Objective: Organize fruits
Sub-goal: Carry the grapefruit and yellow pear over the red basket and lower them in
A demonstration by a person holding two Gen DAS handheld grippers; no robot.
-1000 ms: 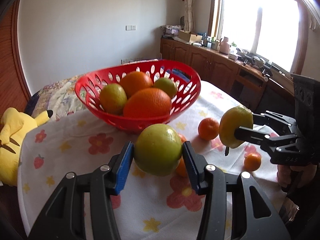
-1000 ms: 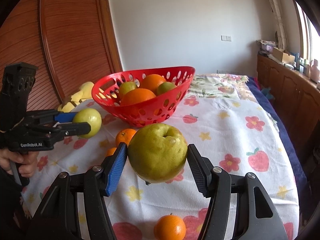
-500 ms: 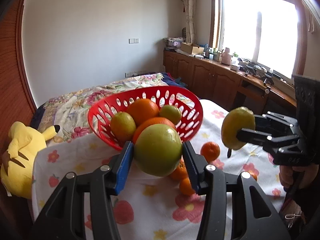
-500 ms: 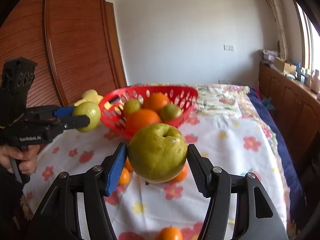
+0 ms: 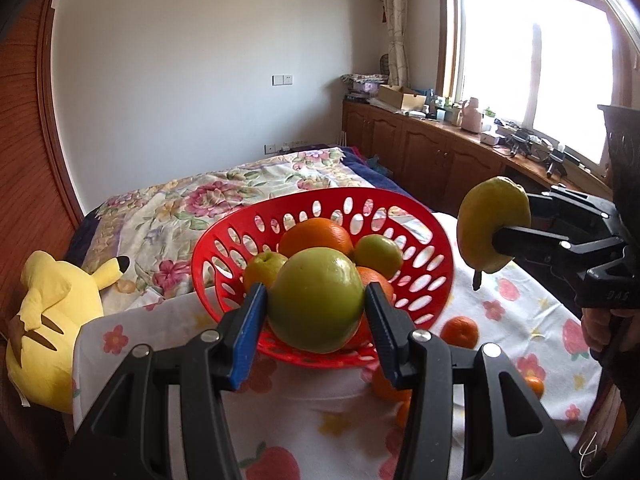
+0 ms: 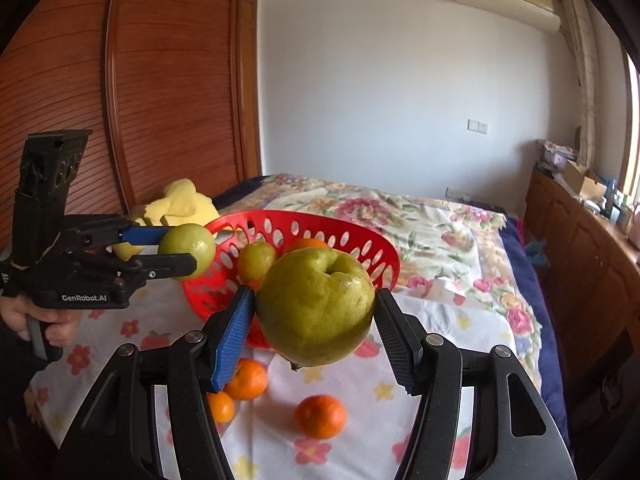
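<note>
Overhead — smooth round apple [image 5: 316, 300], perforated plastic basket [image 5: 424, 256].

Basket [image 5: 434, 248]: glossy red plastic, perforated wall. Green fruit [image 5: 316, 300]: smooth, waxy sheen. Pear [image 6: 316, 308]: matt yellow-green skin, finely speckled, dimpled. Mandarins [image 6: 320, 416]: pebbled orange peel. Left hand-held gripper [image 5: 316, 316]: matt black plastic, ribbed pads [image 5: 250, 332], metal screws. Bench cloth [image 6: 452, 320]: thin printed fabric, creased. Plush [image 5: 52, 316]: yellow soft pile. Wardrobe [image 6: 160, 92]: slatted, semi-gloss reddish wood.
</note>
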